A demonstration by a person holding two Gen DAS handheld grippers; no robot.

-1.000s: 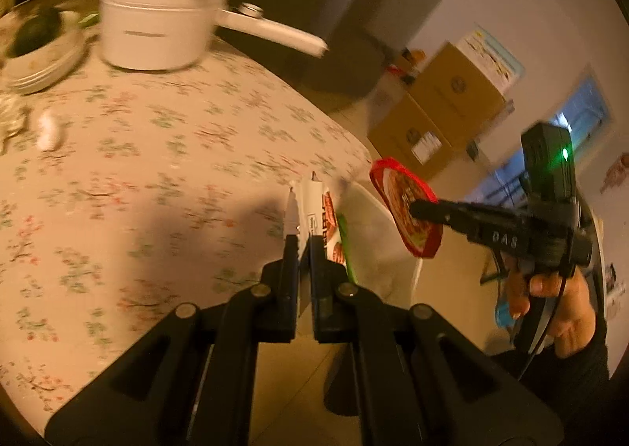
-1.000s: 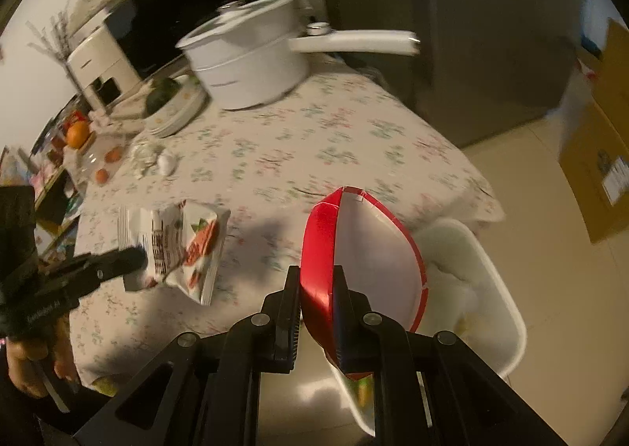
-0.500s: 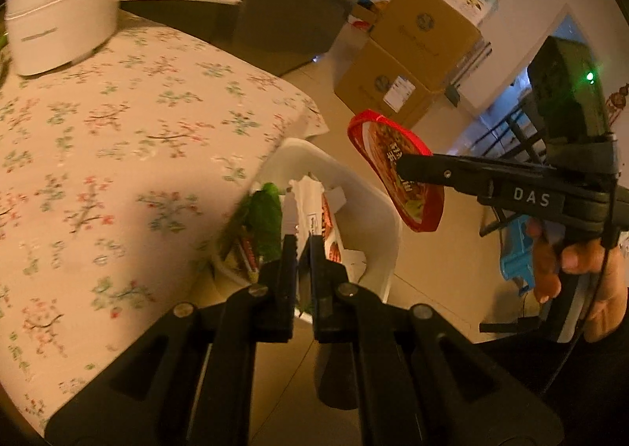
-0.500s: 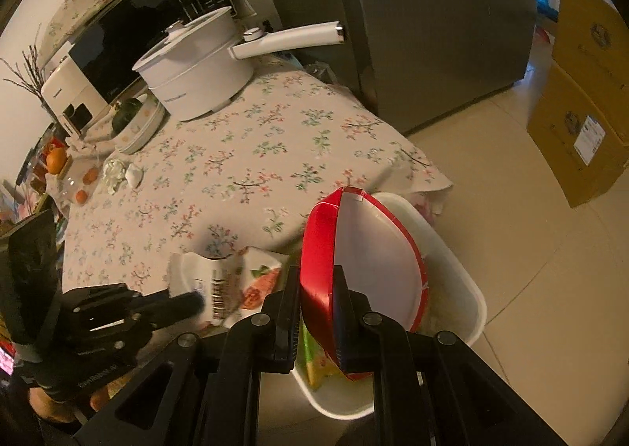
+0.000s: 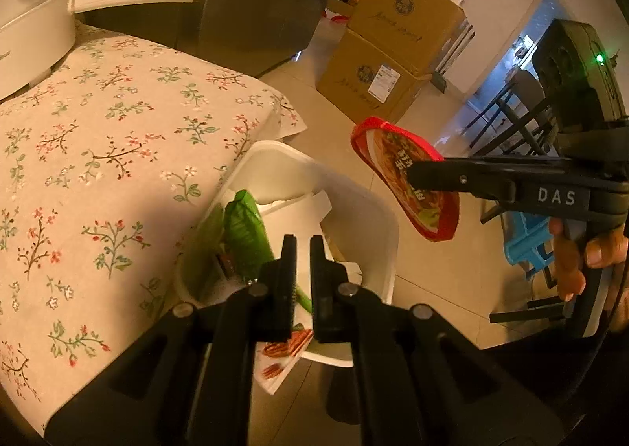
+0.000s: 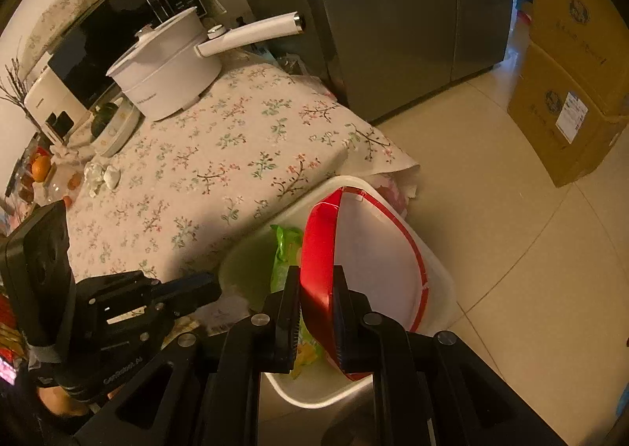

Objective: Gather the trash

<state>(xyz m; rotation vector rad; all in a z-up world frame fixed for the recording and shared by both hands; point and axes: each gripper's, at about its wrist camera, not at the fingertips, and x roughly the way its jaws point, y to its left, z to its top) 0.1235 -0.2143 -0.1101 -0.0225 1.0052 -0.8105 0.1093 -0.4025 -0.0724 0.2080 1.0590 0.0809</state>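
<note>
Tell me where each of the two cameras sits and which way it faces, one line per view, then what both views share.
Left wrist: on the left gripper, looking down into the white plastic bin beside the floral tablecloth; the right gripper and a hand show.
Right wrist: on the right gripper, clamping the red-rimmed paper lid above the bin; the left gripper shows.
Shared: bin, tablecloth, white long-handled pot, cardboard boxes.

Pot (image 5: pixel 31 25) cut off at left wrist view's edge, wrapper (image 5: pixel 281 357) partly hidden behind left gripper (image 5: pixel 298 249), bin (image 6: pixel 440 281) contents largely screened by red lid (image 6: pixel 354 249).
</note>
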